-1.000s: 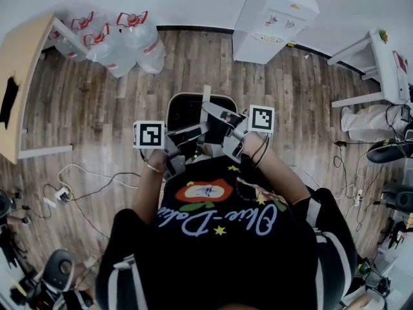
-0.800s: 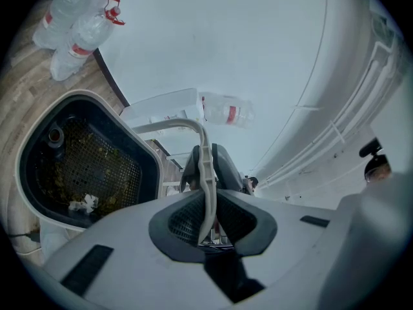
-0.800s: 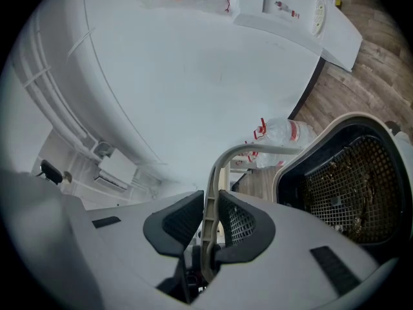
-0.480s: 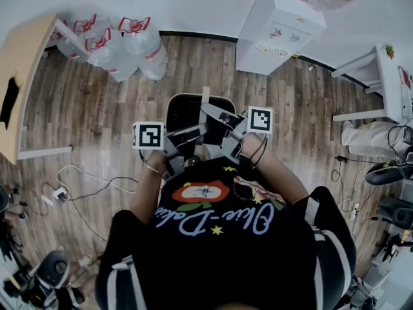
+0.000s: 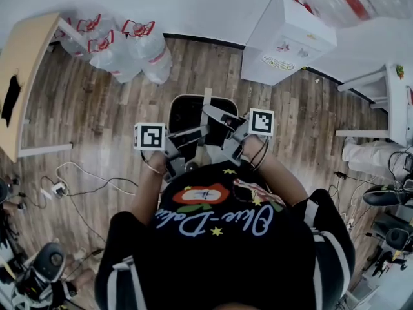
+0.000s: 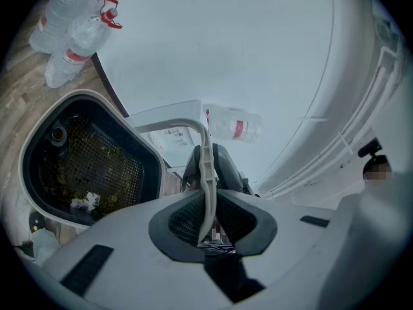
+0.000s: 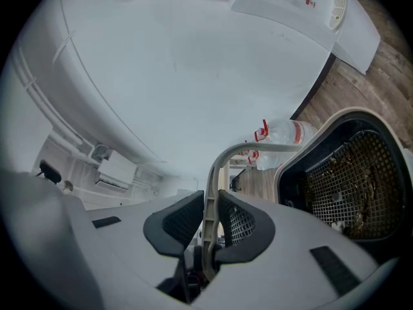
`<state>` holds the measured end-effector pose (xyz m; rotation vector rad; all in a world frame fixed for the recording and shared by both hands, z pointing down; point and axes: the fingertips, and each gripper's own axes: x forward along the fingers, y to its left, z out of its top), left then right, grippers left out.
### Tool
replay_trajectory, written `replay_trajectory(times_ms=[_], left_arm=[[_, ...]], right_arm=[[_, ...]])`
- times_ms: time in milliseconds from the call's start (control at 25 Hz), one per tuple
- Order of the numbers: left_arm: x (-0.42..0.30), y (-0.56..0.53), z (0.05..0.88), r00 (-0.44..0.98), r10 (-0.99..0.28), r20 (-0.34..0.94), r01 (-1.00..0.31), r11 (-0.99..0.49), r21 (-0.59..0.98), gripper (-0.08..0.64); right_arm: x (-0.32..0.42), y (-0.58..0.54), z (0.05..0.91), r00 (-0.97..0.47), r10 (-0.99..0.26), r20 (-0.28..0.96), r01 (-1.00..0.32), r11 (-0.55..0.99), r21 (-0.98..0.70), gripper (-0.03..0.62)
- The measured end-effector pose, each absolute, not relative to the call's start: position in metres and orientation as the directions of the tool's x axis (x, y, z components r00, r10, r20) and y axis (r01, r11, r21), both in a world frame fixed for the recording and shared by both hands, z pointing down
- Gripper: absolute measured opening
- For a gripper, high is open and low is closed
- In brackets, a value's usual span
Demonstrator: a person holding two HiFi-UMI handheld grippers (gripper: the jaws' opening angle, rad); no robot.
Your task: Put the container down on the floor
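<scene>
The container (image 5: 188, 110) is a dark bin with a beige rim, a mesh inside and a thin beige handle (image 5: 206, 99). It hangs in front of the person's chest over the wooden floor. My left gripper (image 5: 192, 134) is shut on the handle (image 6: 205, 173), which runs between its pads. My right gripper (image 5: 219, 116) is shut on the same handle (image 7: 209, 228). The left gripper view shows the bin's rim (image 6: 143, 141) and scraps lying on the mesh. The bin's rim (image 7: 290, 157) also shows at the right of the right gripper view.
Large water bottles (image 5: 122, 44) lie by the far wall at the left. A white water dispenser (image 5: 287, 37) stands at the back right. A wooden table (image 5: 26, 63) is at the left, a white table (image 5: 393, 89) at the right. Cables (image 5: 84, 179) trail over the floor.
Both grippers keep their hold on the handle and the bin hardly moves. The head view has shifted a little, so the dispenser and bottles sit lower in it.
</scene>
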<state>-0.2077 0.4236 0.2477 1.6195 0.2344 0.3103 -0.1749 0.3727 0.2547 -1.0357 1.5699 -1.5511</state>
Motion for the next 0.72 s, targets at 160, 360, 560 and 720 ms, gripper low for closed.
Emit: replay_trajectory(times_ms=[160,360,560,720], left_arm=[[-0.19,0.412,0.249,0.945,0.321,0.059,-0.042,-0.06,0.997,0.048],[-0.174,0.396,0.253,0.951,0.299,0.075,-0.064,-0.046,0.997,0.048],[-0.157,0.381,0.253,0.959,0.271,0.083,-0.072,-0.051,0.996,0.048],[-0.146,0.369,0.254,0.965,0.242,0.102,-0.093,-0.046,0.995,0.048]], right_arm=[[-0.157,0.361,0.258,-0.46,-0.886,0.065,-0.072,-0.036,-0.997,0.063],[-0.142,0.343,0.262,-0.487,-0.871,0.071,-0.076,-0.039,-0.996,0.063],[-0.127,0.326,0.261,-0.51,-0.858,0.06,-0.062,-0.033,-0.998,0.063],[-0.116,0.314,0.259,-0.532,-0.845,0.057,-0.06,-0.029,-0.998,0.063]])
